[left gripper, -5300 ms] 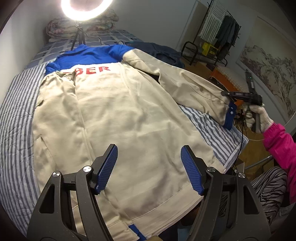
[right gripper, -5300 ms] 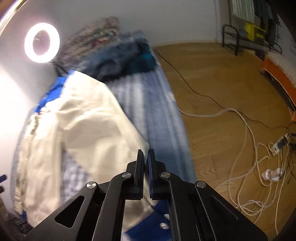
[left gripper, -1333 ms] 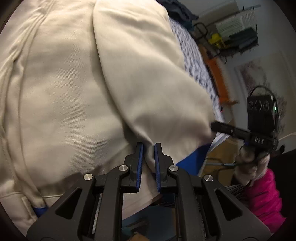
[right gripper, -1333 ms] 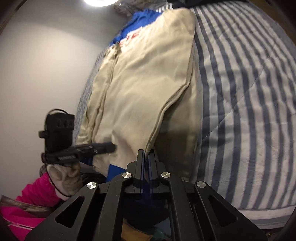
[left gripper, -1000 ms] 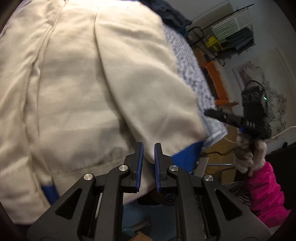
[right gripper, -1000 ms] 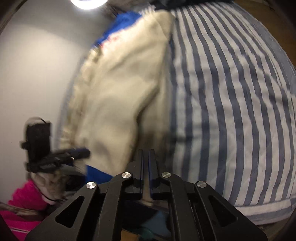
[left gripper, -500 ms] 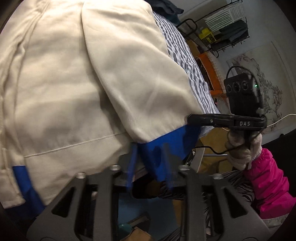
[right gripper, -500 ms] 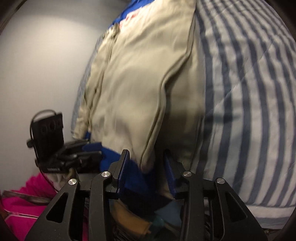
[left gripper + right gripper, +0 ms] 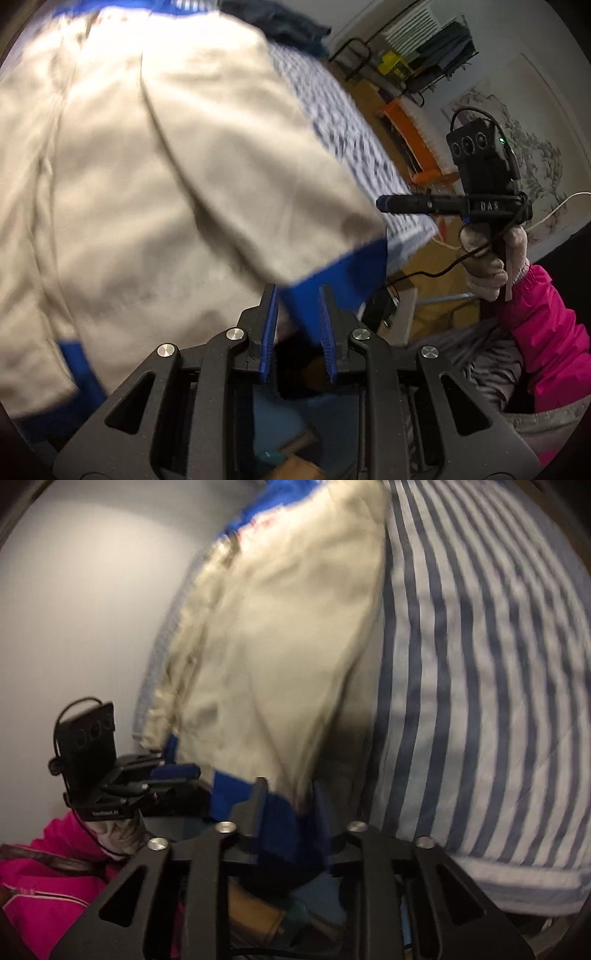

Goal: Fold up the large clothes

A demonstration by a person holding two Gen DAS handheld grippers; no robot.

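Observation:
A cream jacket (image 9: 155,155) with blue trim lies on the striped bed, also seen in the right wrist view (image 9: 288,635). Its right sleeve is folded down over the body, and the blue cuff (image 9: 332,280) lies at the near hem. My left gripper (image 9: 295,295) is open, its jaws either side of the cuff, not clamping it. My right gripper (image 9: 286,794) is open with the blue cuff (image 9: 273,805) between its jaws. In the left wrist view my right gripper (image 9: 391,204) hovers just right of the cuff.
The blue-and-white striped bedding (image 9: 480,664) extends to the right of the jacket. A grey wall (image 9: 92,590) runs along the far side. An orange bench (image 9: 410,136), a clothes rack (image 9: 417,44) and cables are on the wooden floor beyond the bed.
Both grippers were shut on the sleeve cuff and carried it down over the jacket body. Both have since opened and let it go at the near hem.

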